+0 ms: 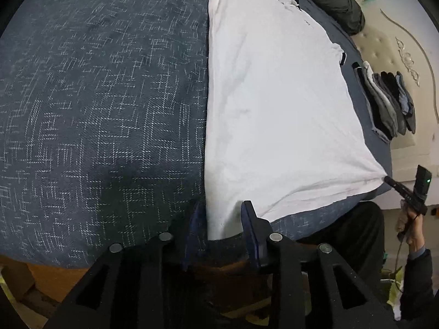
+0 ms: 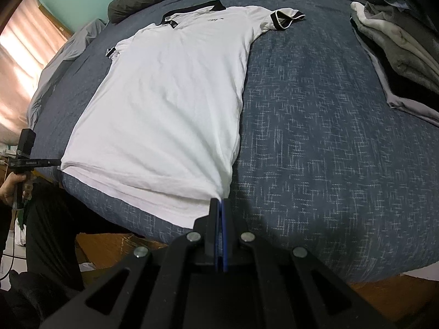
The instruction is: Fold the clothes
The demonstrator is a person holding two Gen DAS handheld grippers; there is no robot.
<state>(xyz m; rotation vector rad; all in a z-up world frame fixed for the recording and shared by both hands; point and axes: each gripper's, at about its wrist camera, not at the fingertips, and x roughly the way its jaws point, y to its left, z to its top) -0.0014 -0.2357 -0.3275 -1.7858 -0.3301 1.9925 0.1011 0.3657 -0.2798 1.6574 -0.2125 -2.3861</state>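
1. The white shirt (image 2: 170,104) lies flat on the bed (image 2: 315,137), collar away from you.
2. Your right claw (image 2: 220,203) is pinched tight on one hem corner.
3. Your left claw (image 1: 223,216) stands parted around the other hem corner.

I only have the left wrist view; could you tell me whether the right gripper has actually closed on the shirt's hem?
Observer: Yes. The right gripper is shut, pinching the shirt's hem corner between its fingers.
Operator: Thank you. I can't find the sleeve on my side; is it spread out?
Observer: No. It is bunched against the shirt's edge, with only its black cuff poking out.
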